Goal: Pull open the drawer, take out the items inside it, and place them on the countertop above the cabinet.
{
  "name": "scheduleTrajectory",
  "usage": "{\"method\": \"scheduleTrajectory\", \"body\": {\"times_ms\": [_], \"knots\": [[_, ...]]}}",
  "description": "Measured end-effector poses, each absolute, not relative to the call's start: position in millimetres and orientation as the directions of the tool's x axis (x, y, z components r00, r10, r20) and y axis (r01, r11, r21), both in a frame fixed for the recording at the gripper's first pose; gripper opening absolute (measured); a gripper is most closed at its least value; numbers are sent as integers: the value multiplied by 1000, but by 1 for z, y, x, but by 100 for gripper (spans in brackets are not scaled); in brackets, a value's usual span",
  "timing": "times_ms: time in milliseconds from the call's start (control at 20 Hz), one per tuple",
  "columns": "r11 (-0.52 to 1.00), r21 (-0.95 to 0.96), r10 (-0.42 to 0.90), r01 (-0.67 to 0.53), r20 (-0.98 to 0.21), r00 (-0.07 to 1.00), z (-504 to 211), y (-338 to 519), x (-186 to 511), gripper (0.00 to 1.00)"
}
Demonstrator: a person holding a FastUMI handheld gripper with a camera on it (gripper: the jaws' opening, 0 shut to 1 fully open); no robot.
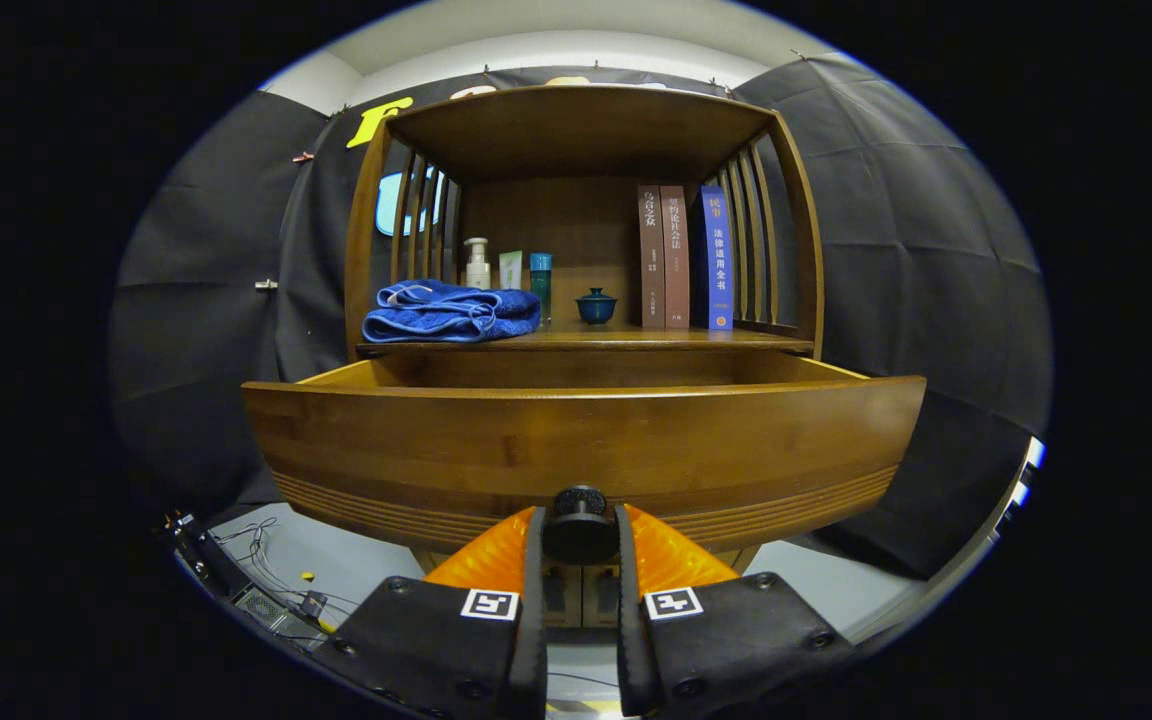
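Your gripper (581, 530) pinches the knob (579, 520); the drawer (586, 450) stands pulled out below the countertop (636, 340). Its contents are hidden; unloading apparently remains.

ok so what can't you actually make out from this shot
- Inside of the drawer, gripper view: its tall front panel blocks the contents, so what lies inside is unknown.
- Objects behind the blue towel: the pump bottle and box are partly covered.
- Cabinet below the drawer: covered by the gripper, whose fingers are closed on the drawer knob.
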State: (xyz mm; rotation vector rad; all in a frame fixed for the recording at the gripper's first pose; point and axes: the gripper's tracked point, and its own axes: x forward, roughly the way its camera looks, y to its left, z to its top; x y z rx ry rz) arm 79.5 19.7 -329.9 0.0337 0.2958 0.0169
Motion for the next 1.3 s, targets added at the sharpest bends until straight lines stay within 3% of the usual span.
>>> {"method": "scheduleTrajectory", "body": {"times_ms": [250, 550, 950, 1300], "knots": [[1000, 13, 14, -11, -297, 955, -334, 19, 78, 32], [998, 18, 60, -57, -295, 954, -321, 21, 72, 98], [990, 43, 141, -134, -217, 966, -214, 23, 74, 98], [993, 44, 118, -110, -353, 928, -179, 22, 139, 98]]}}
